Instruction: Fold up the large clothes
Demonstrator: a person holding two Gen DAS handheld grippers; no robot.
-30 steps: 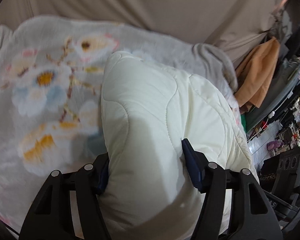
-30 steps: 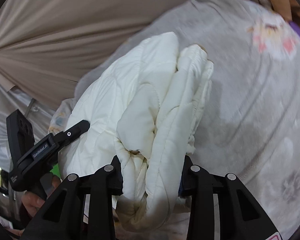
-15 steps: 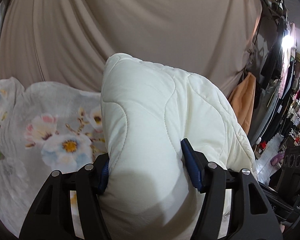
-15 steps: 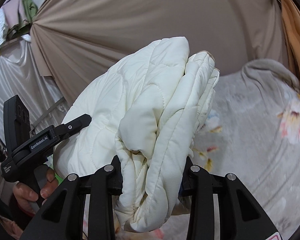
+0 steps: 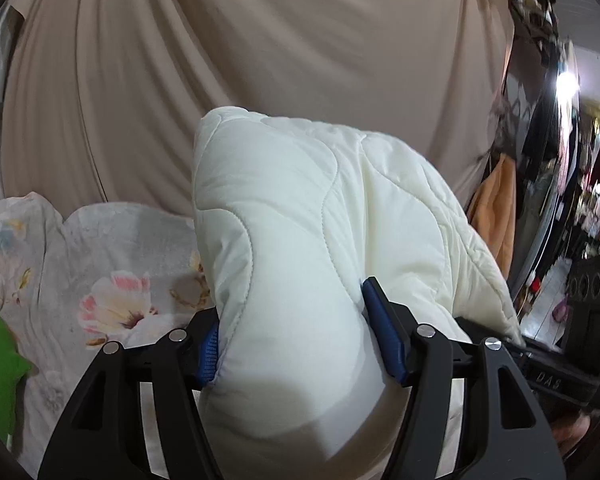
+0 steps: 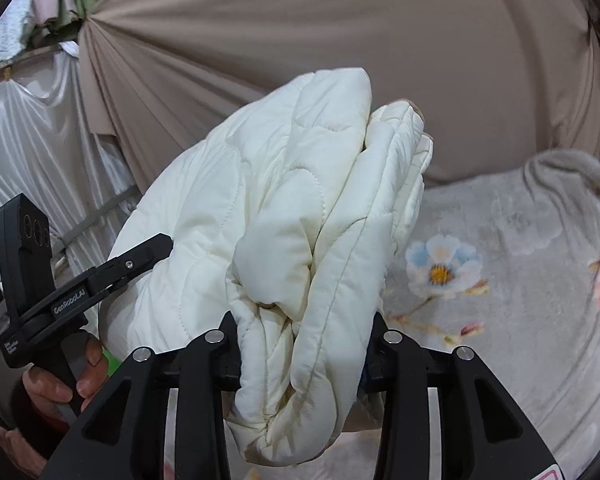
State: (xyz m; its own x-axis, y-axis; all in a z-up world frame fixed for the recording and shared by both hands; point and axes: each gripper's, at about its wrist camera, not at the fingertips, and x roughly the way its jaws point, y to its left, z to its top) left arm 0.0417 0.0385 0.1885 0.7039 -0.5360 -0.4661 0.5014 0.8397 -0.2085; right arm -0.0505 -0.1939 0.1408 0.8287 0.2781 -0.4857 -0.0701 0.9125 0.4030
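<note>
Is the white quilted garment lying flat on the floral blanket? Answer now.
No: the white quilted garment is bunched and held up by the right tool, above the floral blanket.

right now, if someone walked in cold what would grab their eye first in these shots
The puffy cream quilted garment fills the middle of both views, bunched in thick folds and clamped between the left gripper and the right gripper, lifted clear of the bed. Below it lies a grey floral blanket with pale blossoms, and a beige draped curtain covers the whole background.
</note>
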